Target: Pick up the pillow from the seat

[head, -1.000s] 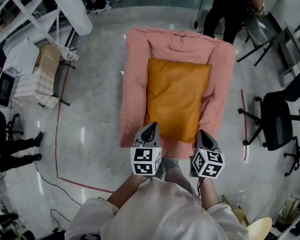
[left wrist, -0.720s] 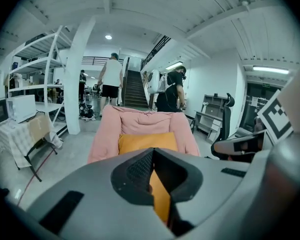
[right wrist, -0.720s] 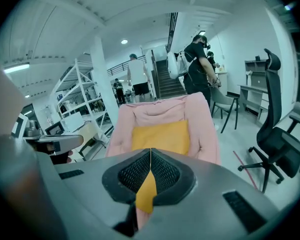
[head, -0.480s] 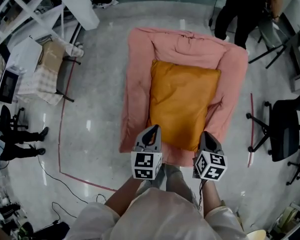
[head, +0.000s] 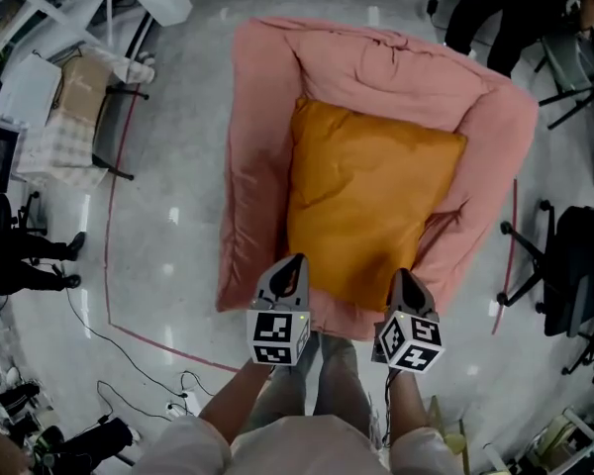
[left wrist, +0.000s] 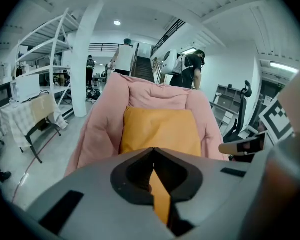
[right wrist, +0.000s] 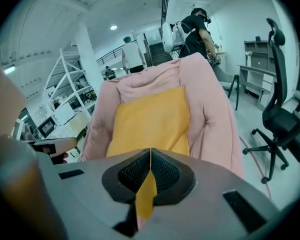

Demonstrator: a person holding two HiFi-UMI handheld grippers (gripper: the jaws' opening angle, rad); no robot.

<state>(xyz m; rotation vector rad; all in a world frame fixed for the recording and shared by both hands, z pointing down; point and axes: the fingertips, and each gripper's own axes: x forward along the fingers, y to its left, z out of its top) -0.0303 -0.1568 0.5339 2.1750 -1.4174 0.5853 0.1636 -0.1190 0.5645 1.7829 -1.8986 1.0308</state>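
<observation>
An orange pillow [head: 371, 206] lies flat on a soft pink seat [head: 252, 127] and fills most of its sitting area. My left gripper [head: 295, 262] hangs over the pillow's near left corner, shut, with nothing between its jaws. Over the seat's front edge by the pillow's near right corner, my right gripper [head: 404, 275] is shut and empty too. The left gripper view shows the pillow [left wrist: 160, 129] straight ahead beyond the closed left gripper [left wrist: 153, 150]. In the right gripper view, the pillow [right wrist: 150, 119] lies past the closed right gripper [right wrist: 150, 150]. Whether either gripper touches the pillow is unclear.
A black office chair [head: 574, 265] stands to the right of the seat. A person in black [head: 515, 8] stands behind it. At the left is a folding chair with cloth [head: 69, 117]. A red tape line [head: 109, 265] and cables [head: 178, 394] mark the floor.
The seat and pillow have come closer and look larger in the head view. Both grippers have advanced to the pillow's near edge and stayed shut.
</observation>
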